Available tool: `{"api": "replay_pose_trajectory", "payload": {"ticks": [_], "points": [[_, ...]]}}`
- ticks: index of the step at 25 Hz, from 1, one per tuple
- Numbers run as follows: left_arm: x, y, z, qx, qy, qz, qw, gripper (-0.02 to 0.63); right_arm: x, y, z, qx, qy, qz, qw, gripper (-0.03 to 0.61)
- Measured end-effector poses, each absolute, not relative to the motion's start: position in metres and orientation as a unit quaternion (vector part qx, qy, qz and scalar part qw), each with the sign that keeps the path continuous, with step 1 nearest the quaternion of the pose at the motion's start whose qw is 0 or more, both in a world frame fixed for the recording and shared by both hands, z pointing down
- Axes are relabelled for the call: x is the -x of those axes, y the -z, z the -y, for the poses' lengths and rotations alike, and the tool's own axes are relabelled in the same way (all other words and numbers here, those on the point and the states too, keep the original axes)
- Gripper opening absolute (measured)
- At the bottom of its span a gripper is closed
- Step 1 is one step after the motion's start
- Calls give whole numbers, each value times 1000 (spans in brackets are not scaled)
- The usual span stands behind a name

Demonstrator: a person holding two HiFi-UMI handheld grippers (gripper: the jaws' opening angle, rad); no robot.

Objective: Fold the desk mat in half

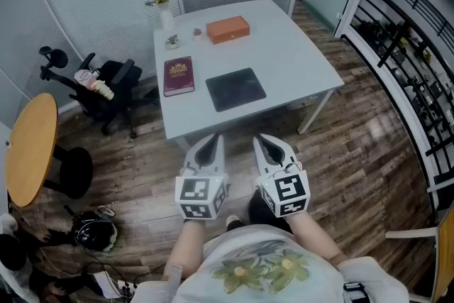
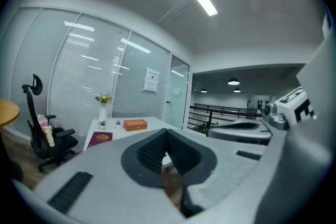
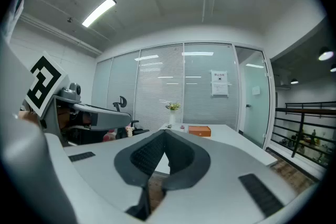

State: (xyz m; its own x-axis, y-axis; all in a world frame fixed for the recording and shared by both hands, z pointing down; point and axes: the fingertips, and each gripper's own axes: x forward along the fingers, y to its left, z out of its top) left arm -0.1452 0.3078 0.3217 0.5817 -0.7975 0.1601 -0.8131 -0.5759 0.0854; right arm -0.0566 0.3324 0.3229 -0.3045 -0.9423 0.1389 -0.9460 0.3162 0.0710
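My left tongs (image 1: pixel 213 142) and right tongs (image 1: pixel 264 143) are closed tight, holding nothing, short of the bench (image 1: pixel 298 46). The desk mat (image 1: pixel 235 89) lies ahead between the 2, long axis crosswise, neither nearer.

In the two gripper views the left gripper (image 2: pixel 166 132) and the right gripper (image 3: pixel 165 132) are blocking the near part of the counter (image 1: pixel 298 60) with their own grey bodies, so the desk mat (image 1: pixel 235 89) is showing only in the head view. The tiny item (image 1: pixel 197 32) near the orange box (image 1: pixel 228 29) is coming out too small to tell, and so is the gold print on the red book (image 1: pixel 178 75). The round wooden table (image 1: pixel 30 149) is being cut by the left edge, and the person's torso (image 1: pixel 262 270) by the bottom edge.
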Motion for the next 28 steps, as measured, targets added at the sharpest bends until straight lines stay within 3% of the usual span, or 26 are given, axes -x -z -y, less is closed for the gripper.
{"api": "replay_pose_trajectory", "payload": {"ticks": [14, 15, 17, 18, 28], "points": [[142, -328, -295, -897, -58, 432, 73, 10, 50, -324, -317, -592, -20, 803, 64, 21], [140, -327, -293, -899, -58, 428, 70, 57, 48, -325, -315, -591, -24, 804, 65, 35], [135, -325, -288, -903, -63, 420, 63, 181, 44, -327, -310, -587, -32, 806, 68, 162], [134, -325, -285, -904, -69, 418, 58, 223, 42, -329, -307, -586, -35, 807, 71, 175], [128, -360, -244, -898, -134, 414, 68, 244, 19, -351, -267, -569, -58, 815, 92, 193]]}}
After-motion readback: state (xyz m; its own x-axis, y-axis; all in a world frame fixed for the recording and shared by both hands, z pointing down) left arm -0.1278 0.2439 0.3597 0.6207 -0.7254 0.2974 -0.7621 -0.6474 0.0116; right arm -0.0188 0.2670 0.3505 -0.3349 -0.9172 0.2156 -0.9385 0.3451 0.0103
